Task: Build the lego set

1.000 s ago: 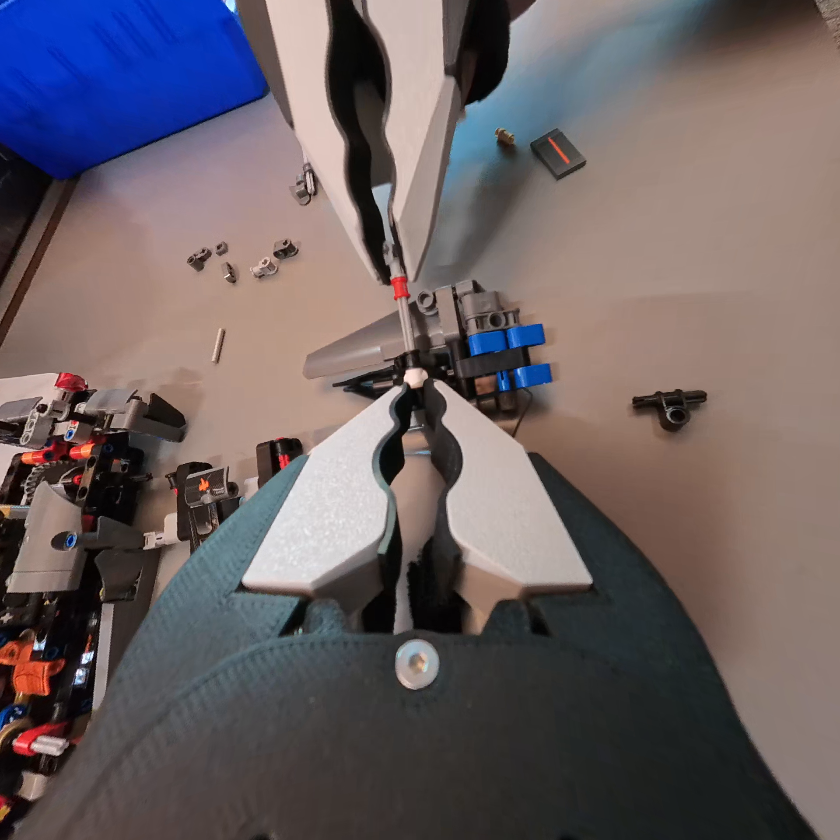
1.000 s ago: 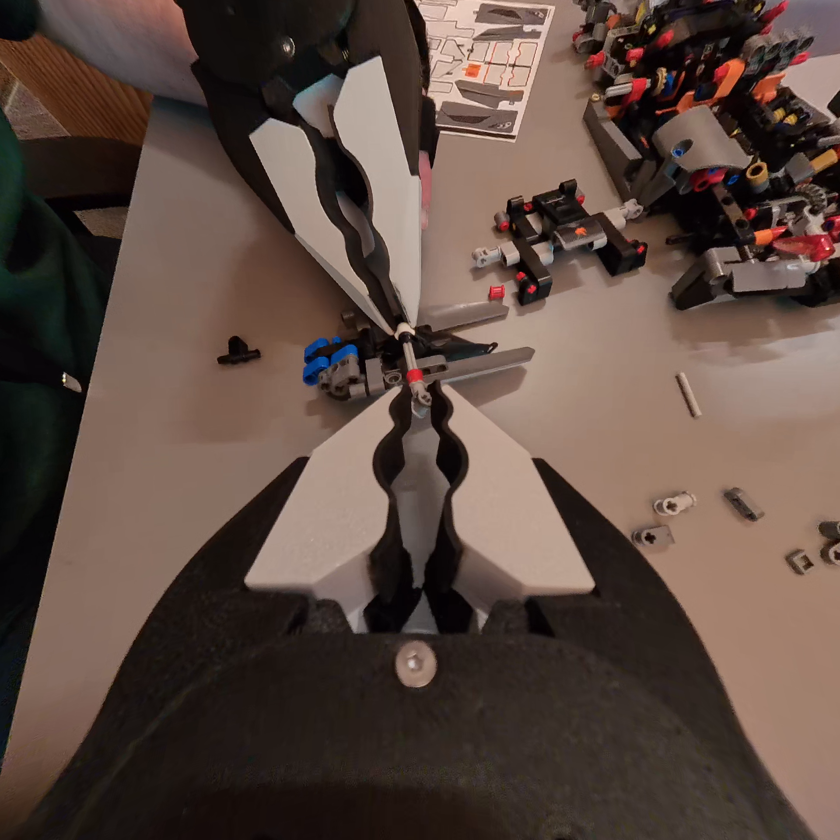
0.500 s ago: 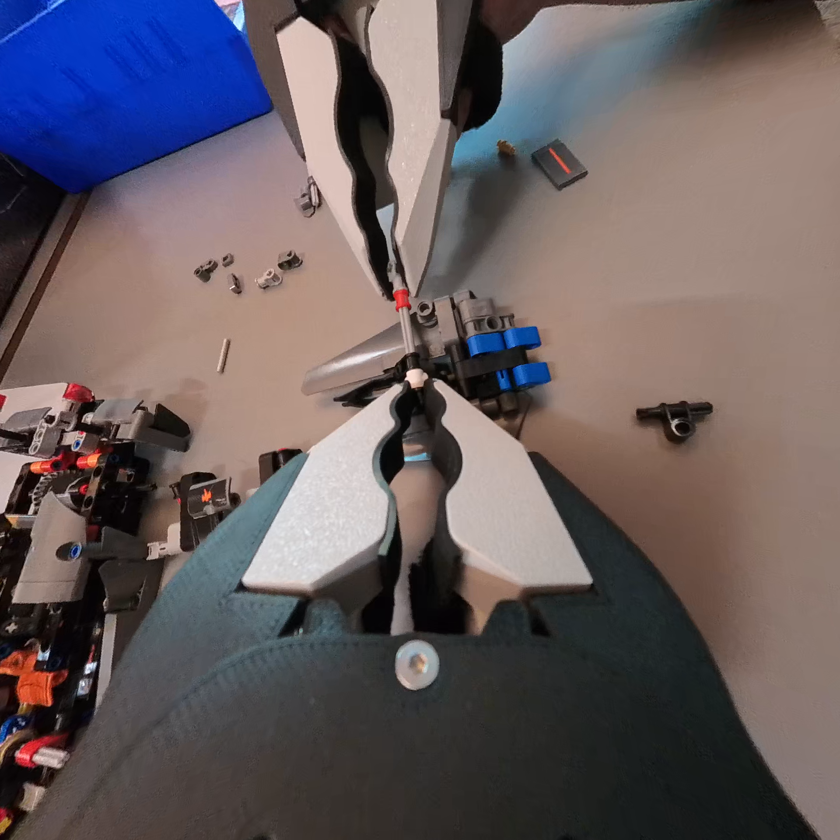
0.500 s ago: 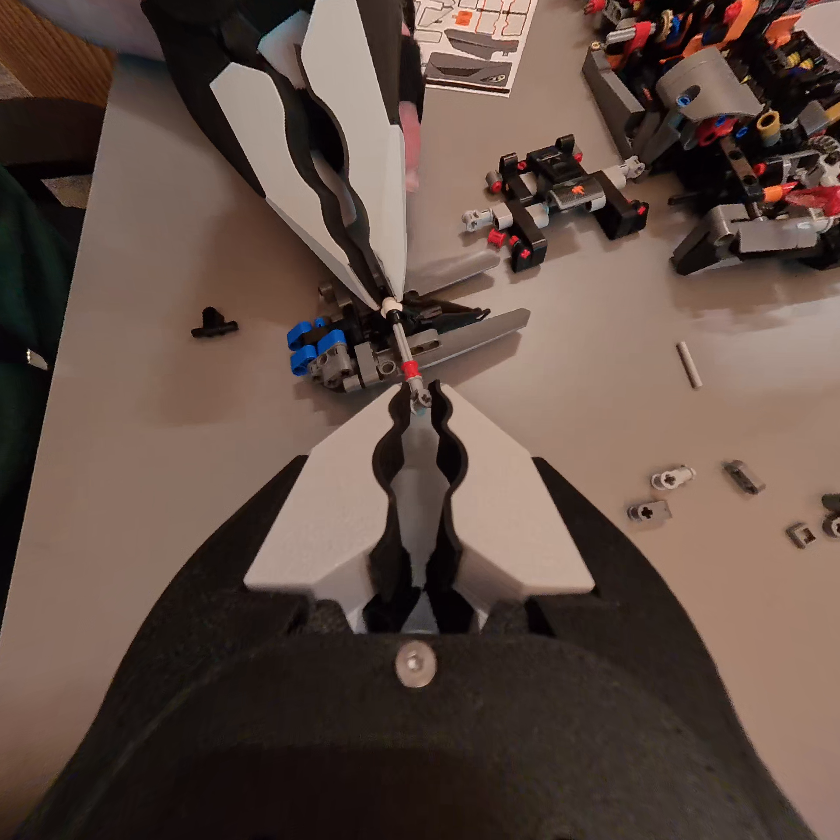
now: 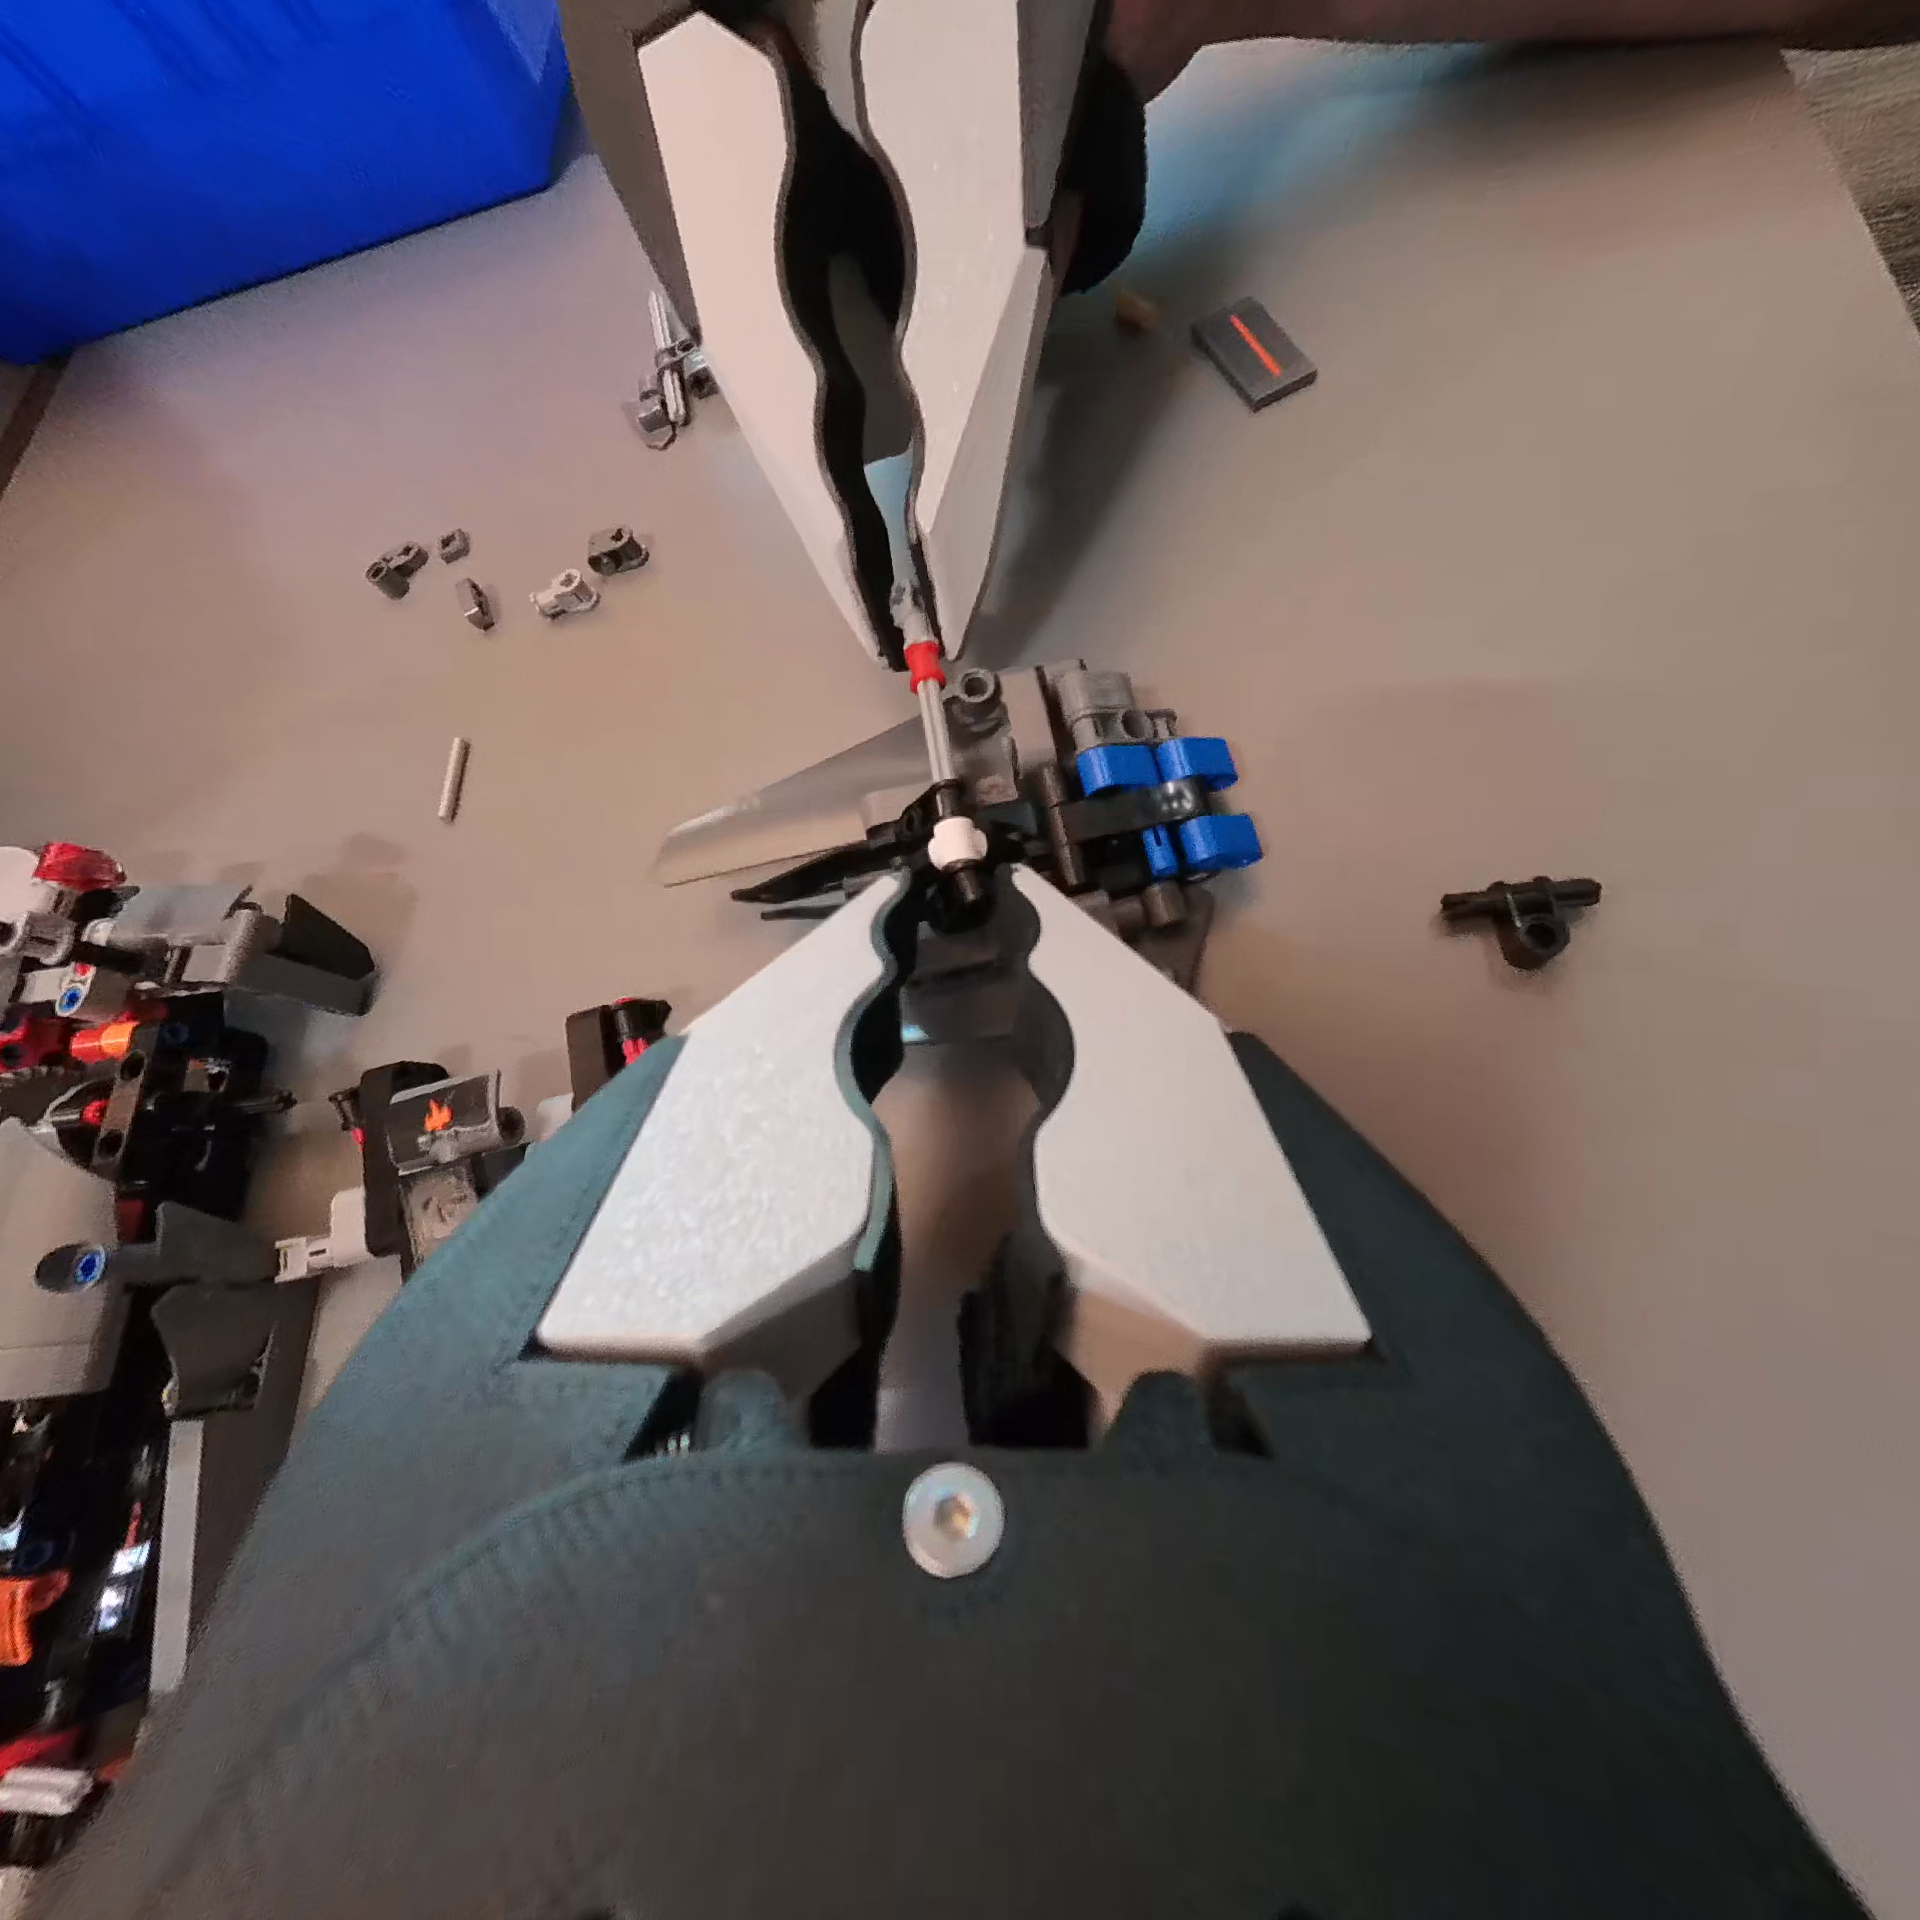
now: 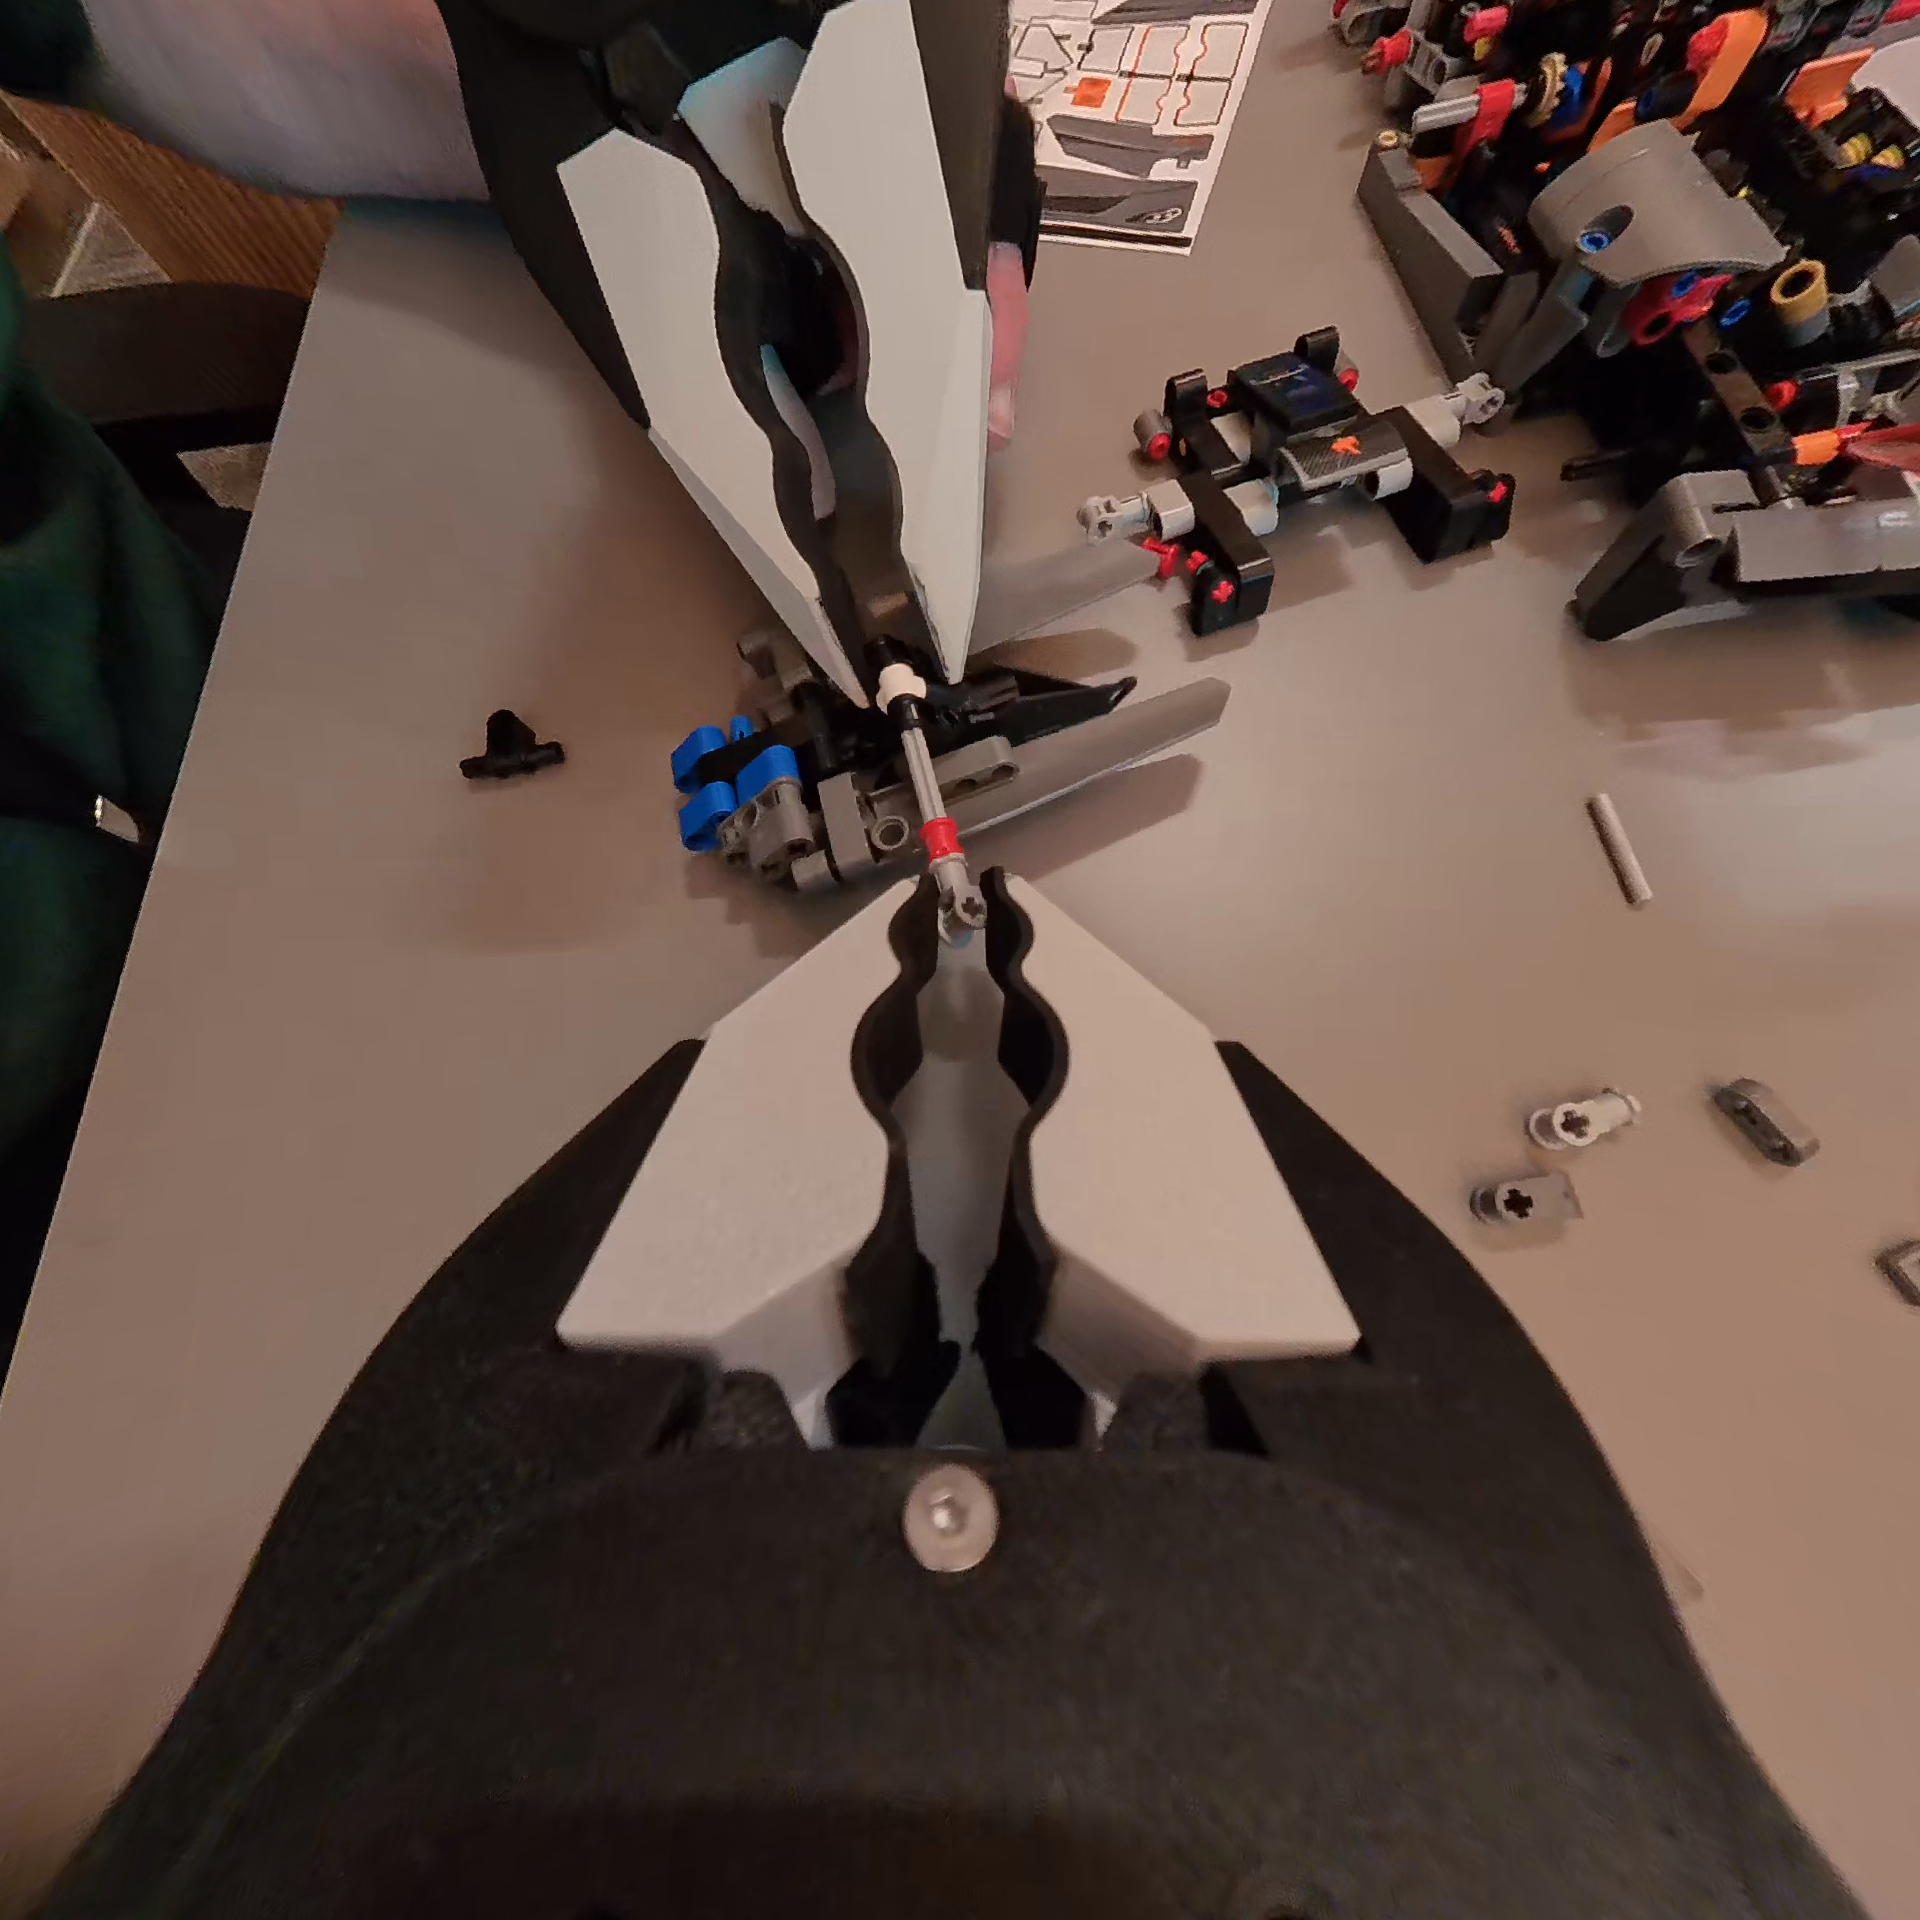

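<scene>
A thin grey axle rod with a red bush and a white bush spans between both grippers. My left gripper is shut on its black end. My right gripper is shut on its grey connector end. The right gripper also shows in the left wrist view, the left gripper in the right wrist view. A grey, black and blue sub-assembly lies on the table right under the rod, also seen in the right wrist view. I cannot tell whether the rod joins it.
A large multicoloured model and a black sub-assembly stand at the right. Loose small parts, a grey pin and a black connector lie around. There is also a sticker sheet, a blue bin and a dark tile. There is about 5 cm between the tips of the two grippers.
Both grippers have shifted a little over the table with the rod still between them. My left jaws stand slightly wider than before.
</scene>
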Demonstrator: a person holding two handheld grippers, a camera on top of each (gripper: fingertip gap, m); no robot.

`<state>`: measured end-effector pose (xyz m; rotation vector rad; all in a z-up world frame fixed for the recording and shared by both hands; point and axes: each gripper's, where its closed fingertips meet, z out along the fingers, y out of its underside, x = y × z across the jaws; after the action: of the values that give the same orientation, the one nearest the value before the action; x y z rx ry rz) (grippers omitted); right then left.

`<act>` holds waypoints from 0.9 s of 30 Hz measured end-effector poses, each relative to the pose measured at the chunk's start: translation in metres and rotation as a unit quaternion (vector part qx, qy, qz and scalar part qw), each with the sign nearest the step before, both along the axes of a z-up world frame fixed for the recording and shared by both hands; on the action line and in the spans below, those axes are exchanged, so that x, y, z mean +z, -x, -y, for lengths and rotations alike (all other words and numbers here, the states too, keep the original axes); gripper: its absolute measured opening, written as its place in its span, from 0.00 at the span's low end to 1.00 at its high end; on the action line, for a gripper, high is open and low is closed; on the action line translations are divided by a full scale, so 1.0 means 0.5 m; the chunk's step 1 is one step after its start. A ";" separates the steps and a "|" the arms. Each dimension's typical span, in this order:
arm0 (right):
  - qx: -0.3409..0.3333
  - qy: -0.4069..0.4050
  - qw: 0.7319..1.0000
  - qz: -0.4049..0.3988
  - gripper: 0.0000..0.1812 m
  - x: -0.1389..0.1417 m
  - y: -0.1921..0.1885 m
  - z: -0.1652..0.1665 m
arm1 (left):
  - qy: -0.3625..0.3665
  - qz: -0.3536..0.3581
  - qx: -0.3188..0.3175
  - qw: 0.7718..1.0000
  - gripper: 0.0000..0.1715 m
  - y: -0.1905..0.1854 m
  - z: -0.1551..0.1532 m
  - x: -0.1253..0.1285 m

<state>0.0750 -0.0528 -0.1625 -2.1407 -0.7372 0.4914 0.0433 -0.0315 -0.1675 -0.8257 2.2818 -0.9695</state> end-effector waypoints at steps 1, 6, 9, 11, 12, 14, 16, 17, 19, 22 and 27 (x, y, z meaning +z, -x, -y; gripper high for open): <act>0.000 0.001 1.000 -0.002 0.04 0.000 0.000 0.000 | -0.004 0.003 -0.001 1.000 0.07 0.000 -0.001 -0.001; 0.002 0.002 1.000 -0.002 0.04 -0.001 0.000 -0.001 | -0.012 0.009 -0.009 1.000 0.06 0.002 0.000 -0.001; 0.001 0.007 1.000 0.002 0.03 -0.004 0.000 0.000 | -0.017 0.012 -0.012 1.000 0.06 0.002 0.001 -0.001; 0.000 0.007 1.000 0.004 0.03 -0.005 0.001 0.000 | -0.022 0.016 -0.012 1.000 0.05 0.002 0.002 -0.001; 0.001 0.008 1.000 0.003 0.03 -0.005 0.001 0.000 | -0.025 0.018 -0.013 0.999 0.05 0.003 0.002 -0.002; -0.001 0.009 1.000 0.016 0.03 -0.007 0.000 -0.001 | -0.030 0.023 -0.013 0.999 0.05 0.003 0.003 -0.001; -0.001 0.014 1.000 0.018 0.03 -0.011 0.000 0.000 | -0.032 0.025 -0.013 0.999 0.05 0.003 0.003 -0.001; -0.002 0.018 0.999 0.027 0.03 -0.016 -0.001 0.000 | -0.032 0.028 -0.012 0.999 0.05 0.002 0.004 0.000; 0.002 0.024 0.999 0.029 0.03 -0.022 0.000 0.001 | -0.030 0.030 -0.015 0.999 0.05 0.003 0.006 0.002; 0.004 0.032 0.999 0.039 0.03 -0.033 0.000 0.002 | -0.022 0.033 -0.018 0.999 0.05 0.003 0.011 0.007; 0.004 0.029 0.999 0.035 0.03 -0.031 0.000 0.001 | -0.023 0.035 -0.019 0.999 0.04 0.004 0.012 0.007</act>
<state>0.0748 -0.0533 -0.1780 -2.2206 -0.7793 0.4481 0.0415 -0.0373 -0.1639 -0.7216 2.2583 -0.9441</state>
